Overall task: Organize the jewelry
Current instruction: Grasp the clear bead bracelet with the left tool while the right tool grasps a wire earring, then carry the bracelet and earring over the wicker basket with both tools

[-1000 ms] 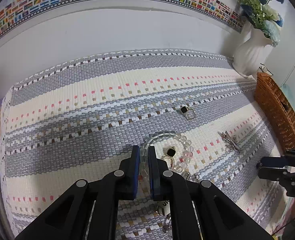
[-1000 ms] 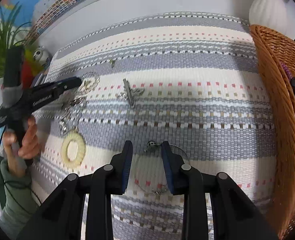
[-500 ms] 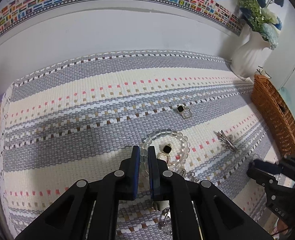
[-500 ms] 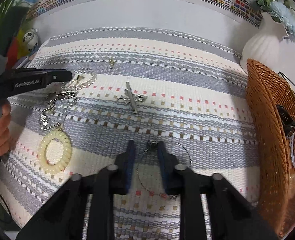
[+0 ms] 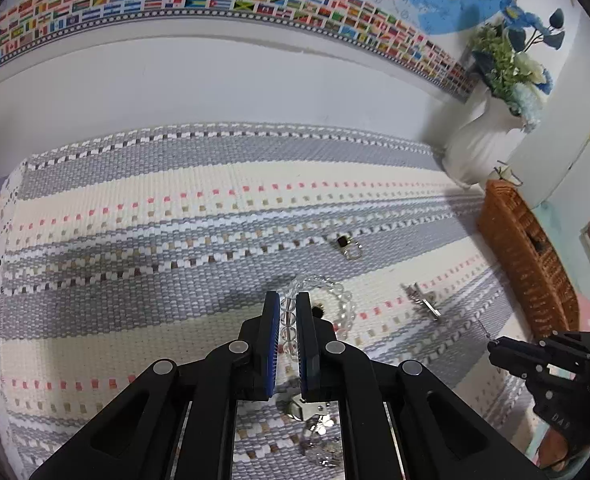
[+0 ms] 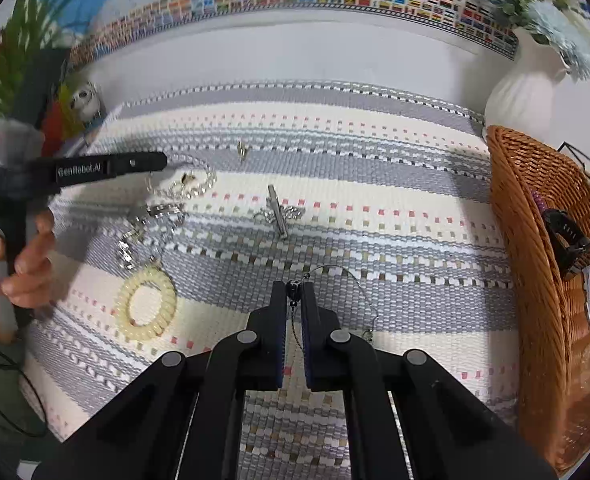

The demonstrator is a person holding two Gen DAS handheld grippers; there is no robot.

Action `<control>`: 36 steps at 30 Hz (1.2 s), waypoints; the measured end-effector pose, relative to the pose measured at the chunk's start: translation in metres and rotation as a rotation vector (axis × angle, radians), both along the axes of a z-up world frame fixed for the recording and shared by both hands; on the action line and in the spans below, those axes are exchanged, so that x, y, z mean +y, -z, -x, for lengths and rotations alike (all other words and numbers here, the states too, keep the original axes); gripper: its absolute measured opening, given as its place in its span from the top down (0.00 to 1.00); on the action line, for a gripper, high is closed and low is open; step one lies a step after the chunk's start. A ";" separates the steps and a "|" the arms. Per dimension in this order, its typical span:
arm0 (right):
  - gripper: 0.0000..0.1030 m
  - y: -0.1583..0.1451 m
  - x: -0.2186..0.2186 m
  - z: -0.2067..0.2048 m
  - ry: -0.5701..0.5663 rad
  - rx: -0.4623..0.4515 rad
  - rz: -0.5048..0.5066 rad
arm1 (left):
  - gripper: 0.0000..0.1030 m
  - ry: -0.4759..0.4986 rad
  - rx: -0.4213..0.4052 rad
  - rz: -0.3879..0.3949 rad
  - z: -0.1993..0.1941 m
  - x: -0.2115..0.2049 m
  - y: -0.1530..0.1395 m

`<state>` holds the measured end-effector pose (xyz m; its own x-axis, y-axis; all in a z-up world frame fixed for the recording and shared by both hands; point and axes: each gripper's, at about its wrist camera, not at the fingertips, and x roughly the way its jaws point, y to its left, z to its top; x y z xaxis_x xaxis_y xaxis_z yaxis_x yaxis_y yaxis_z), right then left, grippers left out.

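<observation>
Now Both Tools Grip Jewelry

Left tool is clamped on the clear bead bracelet, which curls off to its right. Right tool pinches the thin wire necklace at its dark clasp; the wicker basket stands far right on the desk.

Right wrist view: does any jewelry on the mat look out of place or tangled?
Yes. At the mat's left side, silver chains and clips lie in a loose tangle beside the cream spiral hair tie, not sorted. A butterfly clip and a small earring lie scattered apart, outside the wicker basket.
</observation>
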<state>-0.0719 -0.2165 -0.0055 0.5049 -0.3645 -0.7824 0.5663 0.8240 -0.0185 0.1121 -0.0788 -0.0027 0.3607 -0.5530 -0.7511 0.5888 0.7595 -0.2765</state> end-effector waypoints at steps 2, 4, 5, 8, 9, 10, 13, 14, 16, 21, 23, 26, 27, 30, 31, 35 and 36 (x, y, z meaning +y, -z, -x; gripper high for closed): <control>0.93 -0.005 -0.008 0.005 0.001 -0.027 -0.037 | 0.93 0.003 -0.005 0.012 0.001 0.001 -0.003; 0.93 -0.009 -0.017 0.011 0.005 -0.058 -0.081 | 0.93 0.003 -0.015 0.025 0.003 0.002 -0.006; 0.93 -0.011 -0.020 0.015 0.007 -0.068 -0.094 | 0.93 0.001 -0.021 0.030 0.003 0.002 -0.008; 0.93 -0.017 -0.027 0.021 0.004 -0.101 -0.133 | 0.93 -0.005 -0.054 0.050 0.006 0.004 -0.015; 0.93 -0.020 -0.027 0.022 0.000 -0.110 -0.136 | 0.93 -0.001 -0.056 0.060 0.007 0.004 -0.017; 0.93 -0.023 -0.027 0.023 -0.001 -0.115 -0.132 | 0.93 0.000 -0.059 0.068 0.008 0.004 -0.019; 0.93 -0.029 -0.022 0.025 -0.006 -0.125 -0.121 | 0.93 0.009 -0.071 0.083 0.011 0.005 -0.027; 0.93 -0.030 -0.021 0.027 -0.005 -0.128 -0.120 | 0.93 0.012 -0.073 0.089 0.012 0.005 -0.029; 0.93 -0.034 -0.020 0.030 -0.010 -0.139 -0.124 | 0.93 0.022 -0.080 0.104 0.016 0.005 -0.036; 0.93 -0.047 -0.017 0.041 -0.022 -0.178 -0.130 | 0.93 0.051 -0.121 0.099 0.031 -0.003 -0.052; 0.93 -0.054 -0.016 0.047 -0.023 -0.196 -0.126 | 0.93 0.060 -0.131 0.097 0.036 -0.007 -0.058; 0.93 -0.067 -0.015 0.058 -0.027 -0.222 -0.108 | 0.93 0.080 -0.167 0.089 0.048 -0.016 -0.072; 0.93 -0.070 -0.015 0.061 -0.027 -0.228 -0.100 | 0.93 0.085 -0.178 0.088 0.052 -0.019 -0.076; 0.93 -0.083 -0.016 0.075 -0.023 -0.252 -0.081 | 0.93 0.113 -0.196 0.094 0.063 -0.033 -0.093; 0.93 -0.089 -0.017 0.082 -0.017 -0.263 -0.072 | 0.93 0.124 -0.203 0.097 0.068 -0.039 -0.098; 0.93 -0.108 -0.020 0.107 0.008 -0.295 -0.041 | 0.93 0.177 -0.233 0.104 0.086 -0.065 -0.119; 0.93 -0.112 -0.022 0.116 0.019 -0.301 -0.033 | 0.93 0.191 -0.244 0.104 0.092 -0.073 -0.124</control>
<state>-0.1874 -0.2386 0.1067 0.7091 -0.3530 -0.6104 0.5575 0.8107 0.1788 0.0204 -0.1523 0.1211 0.4055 -0.6975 -0.5909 0.7762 0.6041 -0.1804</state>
